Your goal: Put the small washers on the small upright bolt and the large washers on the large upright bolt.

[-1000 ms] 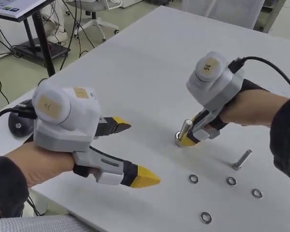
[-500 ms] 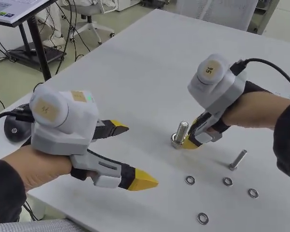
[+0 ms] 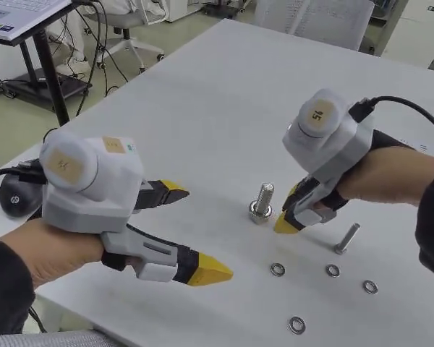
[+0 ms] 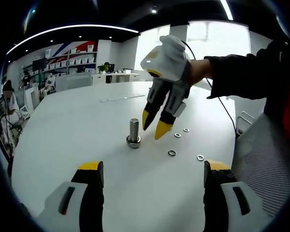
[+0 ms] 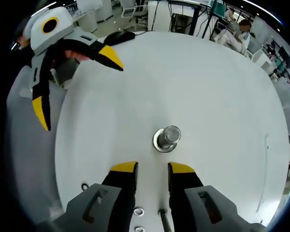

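Evidently, the large upright bolt (image 3: 260, 202) could be toppled if brushed by the empty, narrowly parted right tongs (image 3: 286, 224); the left tongs (image 3: 197, 230) are held wide open, empty.

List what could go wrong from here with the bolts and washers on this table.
1. The right gripper hangs close beside the upright large bolt; a careless swing could knock it over.
2. The small bolt lies on its side, so small washers cannot go on it yet.
3. The washers lie flat on the table and look alike in size, so they may slide away or get mixed up.
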`<act>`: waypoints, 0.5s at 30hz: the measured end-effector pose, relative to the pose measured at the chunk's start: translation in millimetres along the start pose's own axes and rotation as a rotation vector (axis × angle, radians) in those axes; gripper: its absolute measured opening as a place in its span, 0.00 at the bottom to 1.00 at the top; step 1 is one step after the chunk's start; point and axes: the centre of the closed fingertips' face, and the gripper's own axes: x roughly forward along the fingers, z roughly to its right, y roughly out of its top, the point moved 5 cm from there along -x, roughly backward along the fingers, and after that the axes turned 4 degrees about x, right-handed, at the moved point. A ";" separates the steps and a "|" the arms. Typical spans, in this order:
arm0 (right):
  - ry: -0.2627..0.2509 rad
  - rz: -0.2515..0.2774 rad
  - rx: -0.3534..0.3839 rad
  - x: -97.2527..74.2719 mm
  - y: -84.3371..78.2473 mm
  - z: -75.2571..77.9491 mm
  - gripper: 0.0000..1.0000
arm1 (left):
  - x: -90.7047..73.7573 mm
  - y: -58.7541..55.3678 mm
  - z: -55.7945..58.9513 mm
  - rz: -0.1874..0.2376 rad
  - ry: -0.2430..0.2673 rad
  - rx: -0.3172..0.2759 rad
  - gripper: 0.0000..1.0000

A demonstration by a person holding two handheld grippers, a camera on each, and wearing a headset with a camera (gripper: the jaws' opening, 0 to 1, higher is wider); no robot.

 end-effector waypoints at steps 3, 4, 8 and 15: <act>0.003 -0.002 0.001 0.6 -1.8 -3.0 0.26 | -0.1 0.4 0.7 0.001 -0.001 0.002 0.85; 0.004 -0.002 0.002 0.6 -3.1 -4.9 0.26 | -0.2 0.6 1.0 0.001 -0.001 0.003 0.85; 0.011 -0.004 0.004 3.0 -6.5 -6.9 0.26 | -0.3 1.1 2.2 0.000 -0.004 0.006 0.85; 0.026 -0.014 0.003 6.8 -12.6 -17.0 0.26 | -0.5 1.3 3.3 0.000 -0.007 0.009 0.85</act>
